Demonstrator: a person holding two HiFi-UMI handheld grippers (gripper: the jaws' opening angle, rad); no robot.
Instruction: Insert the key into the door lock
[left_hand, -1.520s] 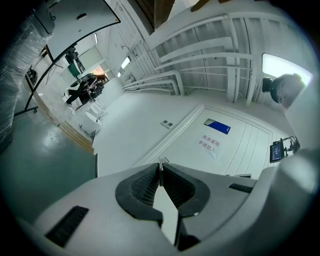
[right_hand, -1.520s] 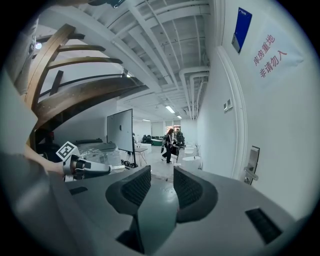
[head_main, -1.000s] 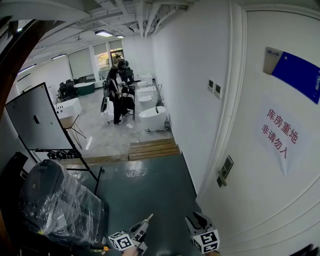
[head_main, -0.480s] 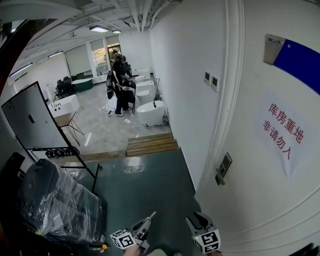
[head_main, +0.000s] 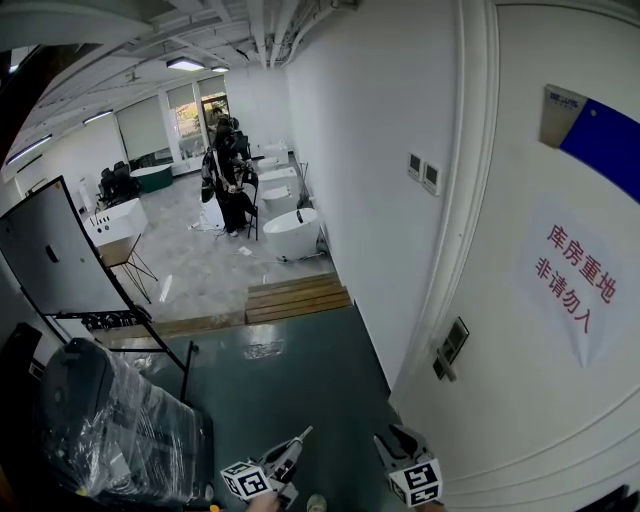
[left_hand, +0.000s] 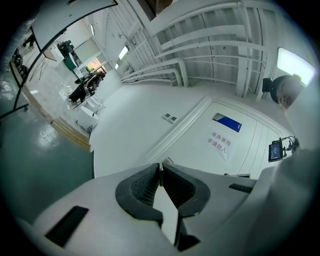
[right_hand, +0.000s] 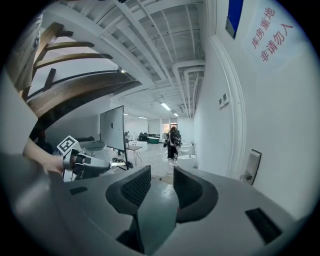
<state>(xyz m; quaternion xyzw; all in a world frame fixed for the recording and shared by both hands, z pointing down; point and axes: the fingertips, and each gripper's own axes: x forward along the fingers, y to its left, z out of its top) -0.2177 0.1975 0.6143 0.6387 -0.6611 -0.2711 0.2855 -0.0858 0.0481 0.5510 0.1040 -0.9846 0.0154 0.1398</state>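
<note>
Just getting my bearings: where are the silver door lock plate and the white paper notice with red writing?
Silver door lock plate (head_main: 456, 340): head view, plate's middle.
White paper notice (head_main: 570, 282): head view, among the writing.

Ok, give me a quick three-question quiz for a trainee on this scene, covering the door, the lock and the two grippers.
1. True or false: the right gripper has its jaws apart with nothing between them.
2. In the head view, where is the grey metal lock plate relative to the white paper sign with red characters on the white door? A) to its lower left B) directly above it C) to its right
3. Fill in: the left gripper has its jaws ____.
Key: 1 true; 2 A; 3 shut.
</note>
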